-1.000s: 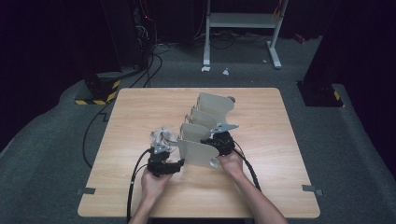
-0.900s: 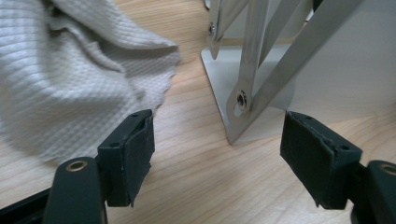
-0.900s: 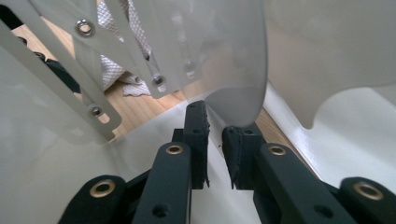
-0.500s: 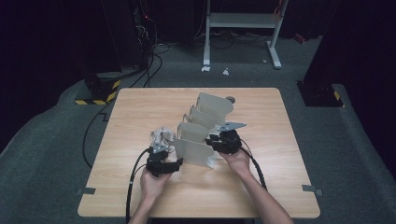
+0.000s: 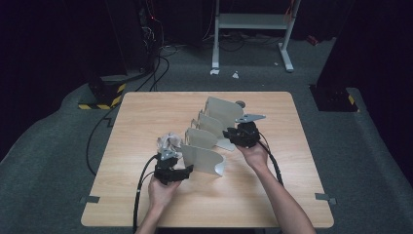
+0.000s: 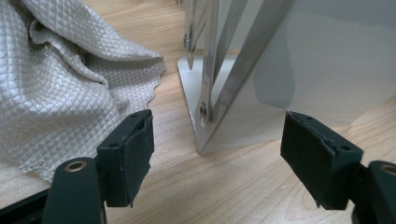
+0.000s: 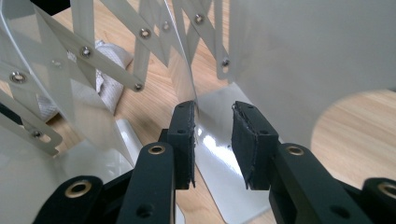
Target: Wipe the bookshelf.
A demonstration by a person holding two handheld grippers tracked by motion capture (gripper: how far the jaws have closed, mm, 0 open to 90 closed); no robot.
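at the middle of the wooden table [image 5: 146, 122] stands the expanding metal file rack [image 5: 209, 134], its pale dividers fanned out in a row running from about seven o'clock up toward one o'clock. the scissor links between the plates [image 7: 140, 56] look well stretched, so i'd judge the pulling-apart mostly done, with perhaps a last bit of spreading or squaring up left. the left gripper [image 5: 171, 170] sits at the near end, around seven o'clock, its jaws wide apart and gripping nothing; in the left gripper view the rack's base corner [image 6: 201, 121] lies between the pads [image 6: 135, 149] without touching them. a crumpled quilted cloth [image 5: 168, 142] lies just beside that end, at nine o'clock of it. the right gripper [image 5: 233, 135] works at three o'clock of the rack; its jaws have just been opening and then easing in a little, standing partly apart with a thin divider edge [image 7: 194, 100] rising just beyond them, not pinched as far as i can tell. no brand, label or writing readable anywhere.
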